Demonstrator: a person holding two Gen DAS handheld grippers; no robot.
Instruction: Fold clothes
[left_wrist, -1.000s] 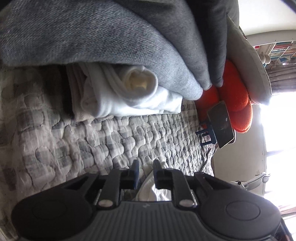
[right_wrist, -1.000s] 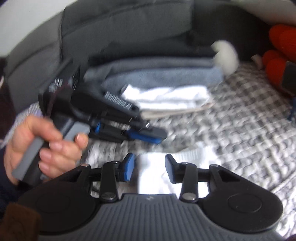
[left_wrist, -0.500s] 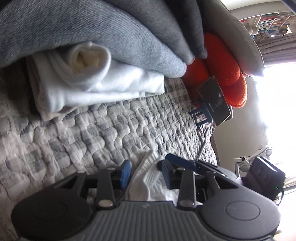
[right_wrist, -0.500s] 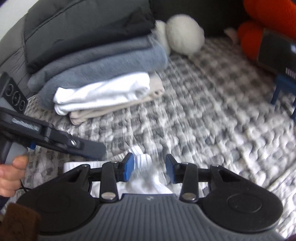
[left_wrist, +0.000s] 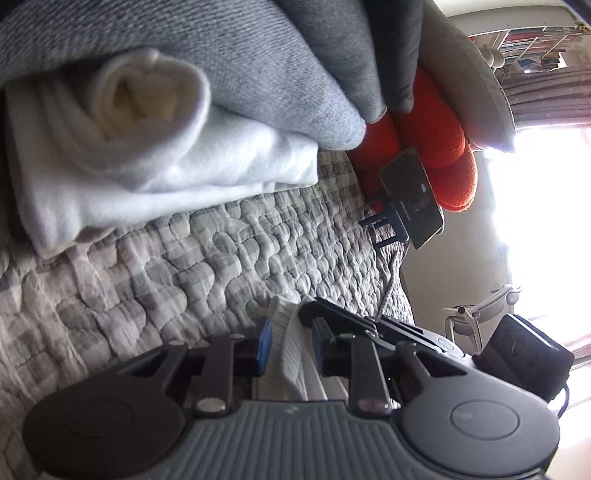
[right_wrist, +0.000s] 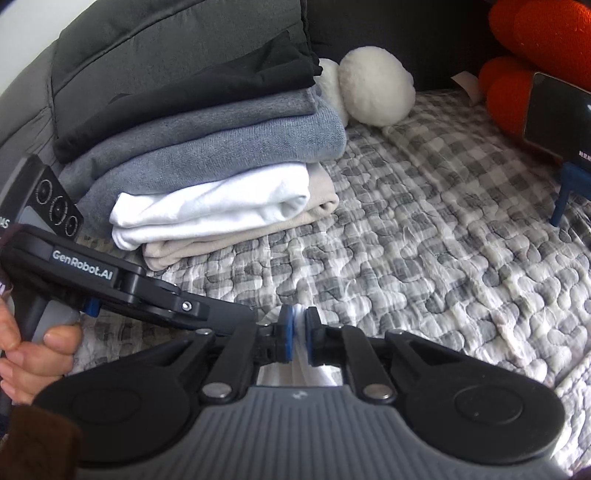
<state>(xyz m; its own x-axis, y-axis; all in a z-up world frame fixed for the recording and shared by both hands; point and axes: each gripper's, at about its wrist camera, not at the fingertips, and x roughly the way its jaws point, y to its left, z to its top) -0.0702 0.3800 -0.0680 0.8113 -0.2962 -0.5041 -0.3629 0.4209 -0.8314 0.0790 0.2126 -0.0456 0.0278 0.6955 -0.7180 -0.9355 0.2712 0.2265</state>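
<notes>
A white ribbed garment (left_wrist: 288, 365) lies bunched on the quilt, between my two grippers. My left gripper (left_wrist: 290, 343) has it between its blue pads, and the jaws are closing onto the fold. My right gripper (right_wrist: 299, 332) meets it from the other side. Its jaws are closing too, and the pads pinch a thin ridge of the same white garment (right_wrist: 297, 369). The left gripper (right_wrist: 147, 291) reaches in from the left of the right wrist view, its tip beside my right pads. A stack of folded clothes (right_wrist: 207, 147) stands behind.
A grey checked quilt (right_wrist: 424, 240) covers the bed. A phone on a blue stand (right_wrist: 557, 129) and orange plush cushions (right_wrist: 517, 85) sit at the far right. A white plush ball (right_wrist: 373, 88) lies behind the stack. A hand (right_wrist: 33, 350) holds the left gripper's handle.
The right gripper came down over the white garment and its jaws narrowed from wide apart to a pinch on it. The left jaws widened, then narrowed on the fabric.
</notes>
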